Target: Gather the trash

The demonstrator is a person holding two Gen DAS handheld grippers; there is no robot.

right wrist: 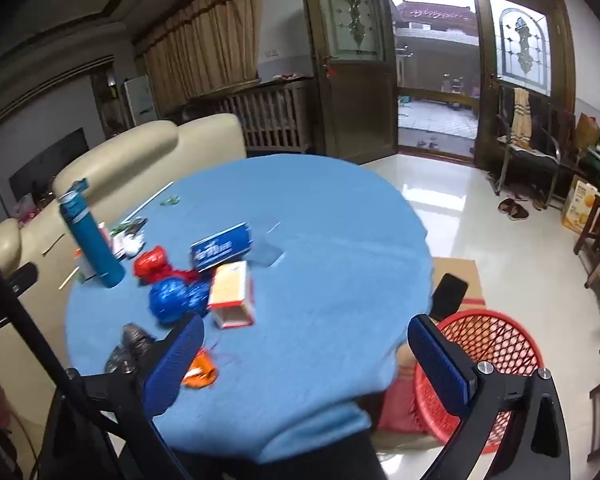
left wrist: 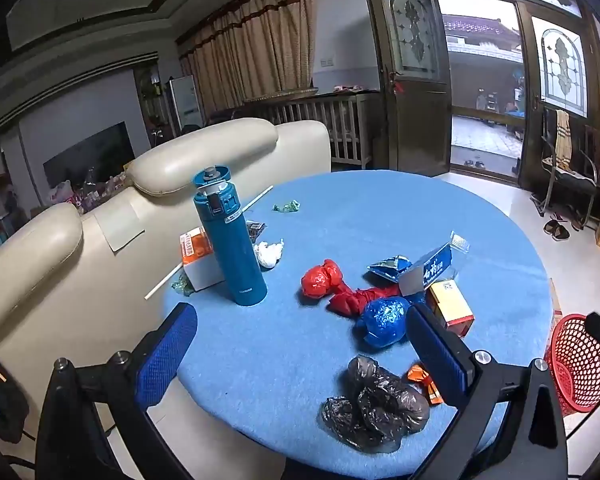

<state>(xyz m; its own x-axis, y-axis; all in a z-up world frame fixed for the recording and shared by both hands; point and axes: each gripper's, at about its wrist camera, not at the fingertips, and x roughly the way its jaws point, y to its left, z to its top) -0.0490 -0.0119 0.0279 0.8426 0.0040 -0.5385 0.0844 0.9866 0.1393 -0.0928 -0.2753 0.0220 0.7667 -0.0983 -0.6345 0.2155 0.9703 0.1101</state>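
Observation:
Trash lies scattered on a round blue table: a crumpled black bag, a blue bag, a red bag, an orange wrapper, a small open orange-and-white carton and a blue carton. My left gripper hovers open over the near edge, nothing between its fingers. My right gripper is open too, above the table's near right edge. A red mesh basket stands on the floor to the right.
A teal flask stands upright at the table's left beside an orange-topped box, white tissue and a long straw. A cream sofa backs the table. Chairs and slippers sit by the door.

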